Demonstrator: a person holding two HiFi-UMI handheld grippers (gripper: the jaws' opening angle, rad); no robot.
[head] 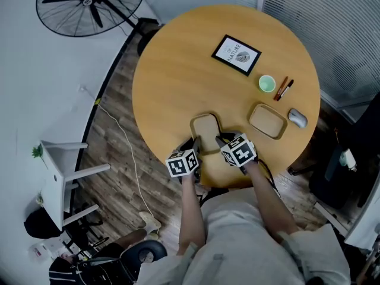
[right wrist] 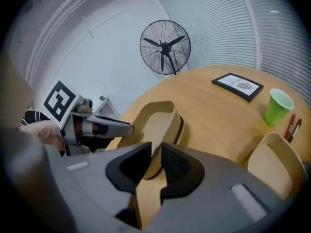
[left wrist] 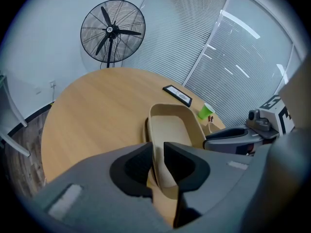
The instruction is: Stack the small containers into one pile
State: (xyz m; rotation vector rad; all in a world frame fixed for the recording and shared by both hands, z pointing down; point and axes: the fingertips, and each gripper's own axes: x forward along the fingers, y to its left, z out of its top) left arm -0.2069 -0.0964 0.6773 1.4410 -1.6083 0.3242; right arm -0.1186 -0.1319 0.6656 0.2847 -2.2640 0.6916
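1. As you stand at the round tabletop [head: 172, 70], the tan container [head: 206, 129] is at its near edge.
2. A second container [head: 267, 120] lies near the right edge.
3. Your left gripper [left wrist: 158, 147] and right gripper [right wrist: 156, 152] each clamp the tan container's rim.

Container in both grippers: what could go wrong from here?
The left gripper and right gripper each pinch only a thin wall of the container; uneven pulls could twist it loose.
It sits near the table front edge, so a slip might drop it.
The second container lies beside a mouse and cup, which could get knocked.
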